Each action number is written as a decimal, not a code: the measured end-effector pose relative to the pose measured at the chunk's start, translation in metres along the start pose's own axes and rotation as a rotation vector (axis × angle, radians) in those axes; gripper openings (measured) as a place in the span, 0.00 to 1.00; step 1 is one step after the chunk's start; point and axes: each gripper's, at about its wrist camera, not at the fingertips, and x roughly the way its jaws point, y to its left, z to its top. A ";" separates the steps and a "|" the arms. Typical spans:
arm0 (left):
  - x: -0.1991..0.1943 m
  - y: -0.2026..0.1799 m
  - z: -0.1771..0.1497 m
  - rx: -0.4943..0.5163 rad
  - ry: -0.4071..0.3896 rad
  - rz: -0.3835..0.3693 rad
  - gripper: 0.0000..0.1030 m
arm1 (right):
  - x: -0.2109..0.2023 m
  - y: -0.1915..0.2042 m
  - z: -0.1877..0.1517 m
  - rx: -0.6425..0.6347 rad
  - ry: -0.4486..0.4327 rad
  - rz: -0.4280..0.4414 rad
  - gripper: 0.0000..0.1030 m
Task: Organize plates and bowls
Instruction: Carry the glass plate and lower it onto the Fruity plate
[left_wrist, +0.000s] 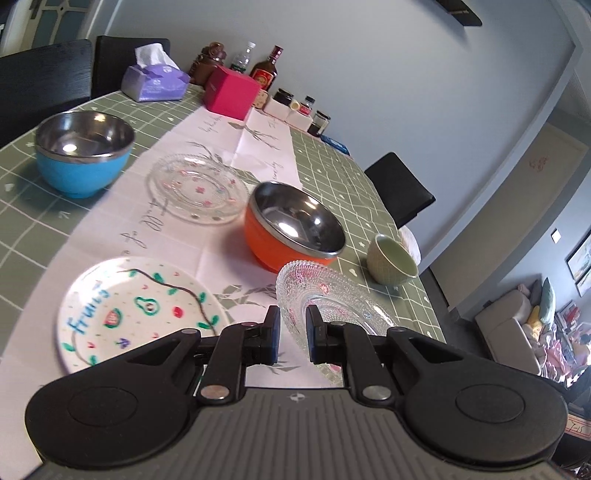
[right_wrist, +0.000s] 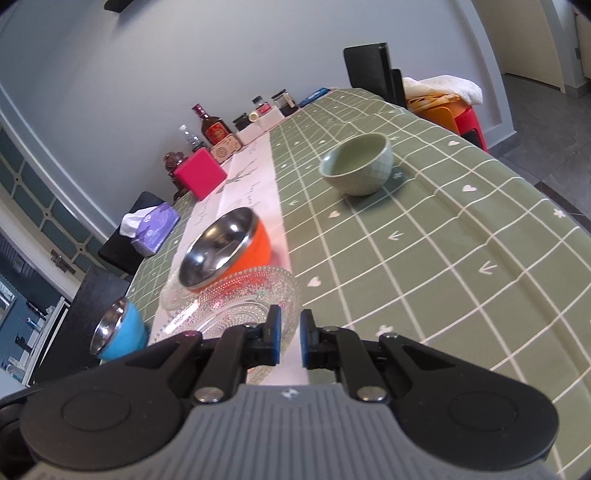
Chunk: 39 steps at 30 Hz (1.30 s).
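Note:
A clear glass plate (left_wrist: 332, 302) (right_wrist: 236, 299) with pink dots hangs tilted above the table. My left gripper (left_wrist: 293, 328) is shut on its left rim and my right gripper (right_wrist: 290, 334) on its right rim. Behind it stands an orange steel-lined bowl (left_wrist: 273, 243) (right_wrist: 255, 247). A second glass plate (left_wrist: 199, 188) lies on the white runner. A blue steel-lined bowl (left_wrist: 81, 173) (right_wrist: 123, 332) stands at the far left. A white plate (left_wrist: 140, 310) painted with fruits lies near my left gripper. A small green ceramic bowl (left_wrist: 391, 262) (right_wrist: 358, 166) sits on the green cloth to the right.
A pink box (left_wrist: 232, 90), a purple tissue box (left_wrist: 155, 83), bottles and small jars (left_wrist: 291, 105) line the wall end of the table. Black chairs (left_wrist: 399, 188) stand at the table's sides. A red-orange stool with a towel (right_wrist: 450, 99) is beyond the far corner.

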 end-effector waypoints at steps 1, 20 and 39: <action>-0.004 0.004 0.001 -0.006 -0.006 0.002 0.15 | 0.000 0.005 -0.002 -0.005 0.003 0.005 0.08; -0.035 0.101 0.020 -0.119 -0.044 0.087 0.15 | 0.053 0.089 -0.038 -0.127 0.104 0.069 0.08; -0.025 0.134 0.002 -0.123 0.003 0.145 0.15 | 0.087 0.087 -0.063 -0.152 0.212 0.090 0.08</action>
